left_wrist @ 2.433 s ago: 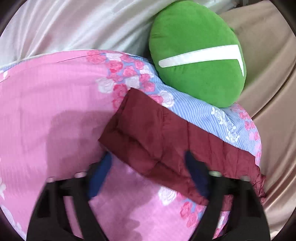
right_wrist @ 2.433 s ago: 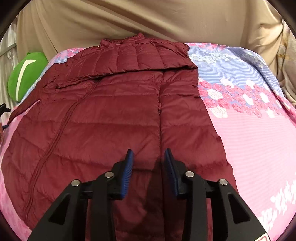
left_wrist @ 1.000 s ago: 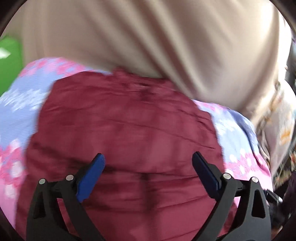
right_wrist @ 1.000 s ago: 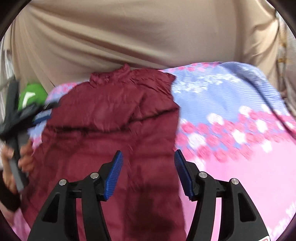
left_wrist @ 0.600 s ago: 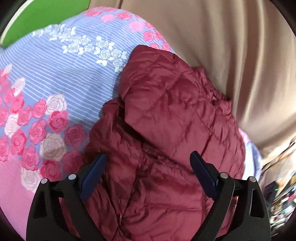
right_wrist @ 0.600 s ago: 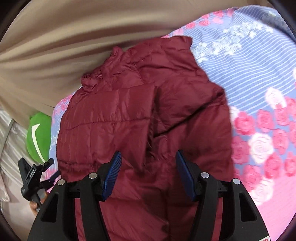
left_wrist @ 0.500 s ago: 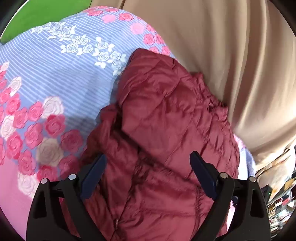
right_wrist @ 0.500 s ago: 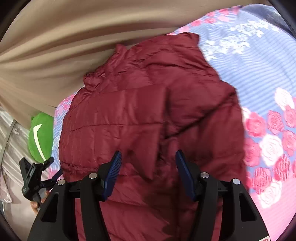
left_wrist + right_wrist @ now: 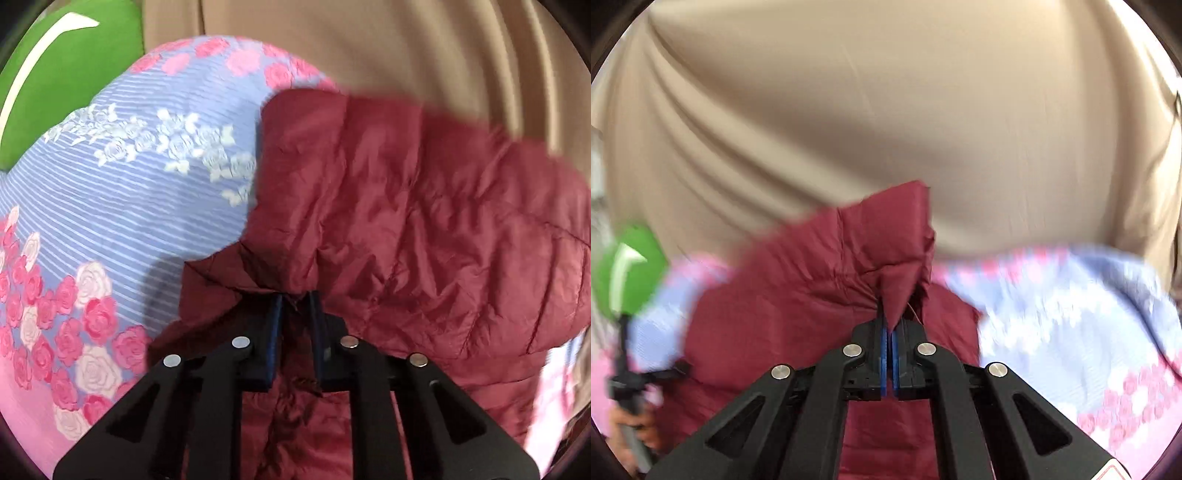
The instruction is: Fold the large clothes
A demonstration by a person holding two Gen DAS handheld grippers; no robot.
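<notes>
A dark red quilted puffer jacket [image 9: 424, 229] lies partly folded on a bed with a pink and blue floral sheet [image 9: 122, 199]. My left gripper [image 9: 295, 301] is shut on a bunched fold at the jacket's left edge. My right gripper [image 9: 889, 325] is shut on the jacket's right edge and lifts a peak of fabric [image 9: 886, 240] up off the bed. The left gripper also shows at the far left of the right wrist view [image 9: 631, 373], held by a hand.
A green round cushion with a white stripe [image 9: 62, 74] lies at the bed's far left corner; it also shows in the right wrist view [image 9: 626, 269]. A beige curtain [image 9: 886, 110] hangs right behind the bed. The floral sheet [image 9: 1071, 314] spreads right of the jacket.
Both grippers were open above the jacket and have now closed on its edges. The right one has raised its fold, and that view now tilts up toward the curtain.
</notes>
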